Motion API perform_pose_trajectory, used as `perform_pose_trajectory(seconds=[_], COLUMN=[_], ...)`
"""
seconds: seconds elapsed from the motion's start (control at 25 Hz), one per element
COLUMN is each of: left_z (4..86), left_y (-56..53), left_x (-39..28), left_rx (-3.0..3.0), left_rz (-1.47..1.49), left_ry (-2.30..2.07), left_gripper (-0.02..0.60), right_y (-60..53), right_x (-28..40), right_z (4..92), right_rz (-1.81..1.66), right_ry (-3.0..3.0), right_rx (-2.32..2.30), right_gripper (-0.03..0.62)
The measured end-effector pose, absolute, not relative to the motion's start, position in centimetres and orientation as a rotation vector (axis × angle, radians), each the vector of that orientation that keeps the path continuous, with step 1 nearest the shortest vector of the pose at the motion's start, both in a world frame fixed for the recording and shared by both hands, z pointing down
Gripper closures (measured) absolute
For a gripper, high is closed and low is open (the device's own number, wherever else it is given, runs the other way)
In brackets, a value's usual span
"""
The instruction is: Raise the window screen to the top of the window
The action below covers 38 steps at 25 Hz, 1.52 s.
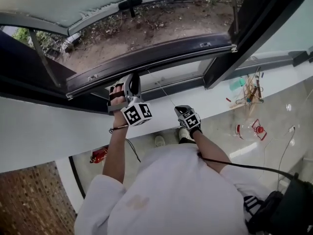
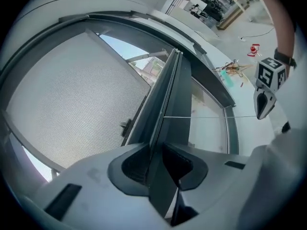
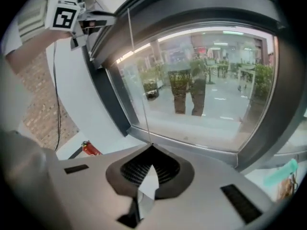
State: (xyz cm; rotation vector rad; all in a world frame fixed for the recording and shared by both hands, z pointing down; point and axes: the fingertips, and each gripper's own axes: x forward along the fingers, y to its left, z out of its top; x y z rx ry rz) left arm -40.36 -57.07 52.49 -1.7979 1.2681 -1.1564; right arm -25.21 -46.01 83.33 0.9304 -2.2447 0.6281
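Observation:
The grey mesh screen [image 1: 63,1] [image 2: 72,95] hangs in the open window. Its dark bottom rail [image 1: 161,50] [image 2: 168,95] runs across the frame. My left gripper [image 1: 131,80] [image 2: 154,152] is raised to that rail, and the rail's edge fills the gap between the pads. A thin pull cord [image 1: 164,93] [image 2: 211,116] [image 3: 139,80] runs taut from the rail down to my right gripper [image 1: 183,109] [image 3: 151,147], which is lower and to the right, shut with the cord ending at its tip. The right gripper [image 2: 263,110] also shows in the left gripper view.
A white sill [image 1: 49,126] lies under the window. A dark open sash [image 1: 254,28] angles up at the right. A fixed glass pane [image 3: 201,90] sits below the rail. On the floor lie a red extinguisher [image 1: 99,155], scattered tools [image 1: 249,94] and a red-capped bottle [image 1: 258,129].

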Motion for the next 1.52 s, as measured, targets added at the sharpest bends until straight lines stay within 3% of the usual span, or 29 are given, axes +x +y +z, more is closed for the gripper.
perform_pose_trajectory(seconds=[0.12, 0.48, 0.8, 0.92, 1.52], left_z=[52.6, 51.7, 50.5, 50.9, 51.5], left_y=[-57.0, -56.9, -53.9, -52.7, -51.1], left_x=[-40.3, -40.5, -40.5, -40.5, -40.9], left_rx=[-1.795, -1.869, -2.096, -2.126, -2.464], left_rz=[-1.146, -1.101, -0.753, -0.679, -0.352], left_ry=[1.294, 1.446, 1.706, 1.764, 1.953], left_gripper=[0.518, 0.517, 0.519, 0.58, 0.58], right_y=[-44.8, -43.0, -42.3, -41.6, -44.0], right_x=[-25.7, -25.1, -25.6, -26.9, -27.3], right_z=[83.7, 82.1, 81.5, 81.3, 81.8], right_rz=[0.597, 0.535, 0.473, 0.433, 0.432], right_ry=[-2.276, -2.288, -2.304, -2.309, -2.313], right_rx=[0.942, 0.989, 0.969, 0.899, 0.929], right_gripper=[0.592, 0.592, 0.592, 0.592, 0.592])
